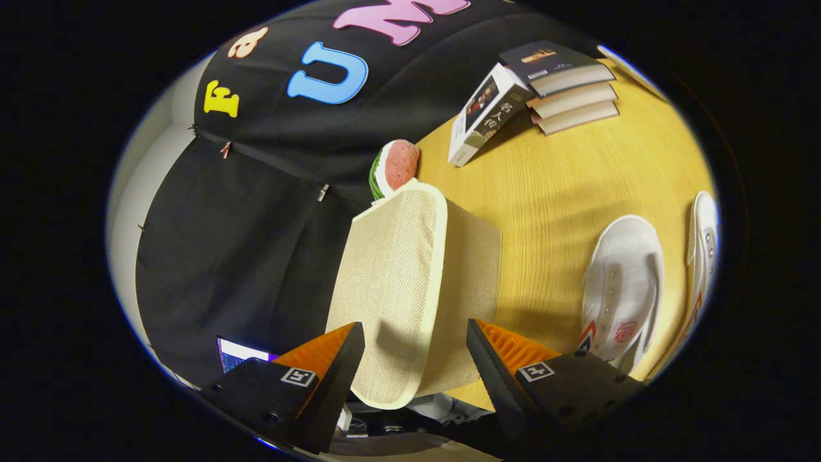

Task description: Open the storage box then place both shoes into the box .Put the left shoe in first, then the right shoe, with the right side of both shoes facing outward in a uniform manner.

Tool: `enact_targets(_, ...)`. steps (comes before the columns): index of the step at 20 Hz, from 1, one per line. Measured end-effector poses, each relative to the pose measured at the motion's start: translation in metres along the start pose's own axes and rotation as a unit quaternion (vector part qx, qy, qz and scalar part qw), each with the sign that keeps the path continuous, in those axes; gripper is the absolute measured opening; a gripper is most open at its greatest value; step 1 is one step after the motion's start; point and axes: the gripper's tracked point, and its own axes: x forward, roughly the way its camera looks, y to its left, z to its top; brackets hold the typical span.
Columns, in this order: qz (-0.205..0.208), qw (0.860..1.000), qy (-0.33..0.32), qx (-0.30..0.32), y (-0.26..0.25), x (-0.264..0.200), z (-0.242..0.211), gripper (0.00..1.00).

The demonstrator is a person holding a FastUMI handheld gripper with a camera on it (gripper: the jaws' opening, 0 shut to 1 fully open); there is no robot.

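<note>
Gripper view: the scene sits tilted, looking along the two fingers.
Gripper (pixel 415 359): fingers spread apart, clamped on nothing; the box's near end lies between their tips.
Storage box (pixel 410 282): beige woven fabric, pale trim, lid closed, on the wooden table (pixel 564 173).
Shoes: one white shoe (pixel 623 282) beside the box, a second white shoe (pixel 702 256) just beyond the first.
Watermelon toy (pixel 394 168): behind the box's far end.
Books (pixel 567 86): stacked well beyond, another book (pixel 486 115) leaning against them.
</note>
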Motion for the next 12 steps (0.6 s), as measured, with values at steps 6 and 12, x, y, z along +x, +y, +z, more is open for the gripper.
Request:
enact_targets(6, 0.079, 0.993, -0.011, 0.089, 0.023, 0.006, 0.007, 0.49)
enact_targets(12, 0.103, 0.992, -0.044, 0.063, 0.075, -0.014, 0.027, 0.05)
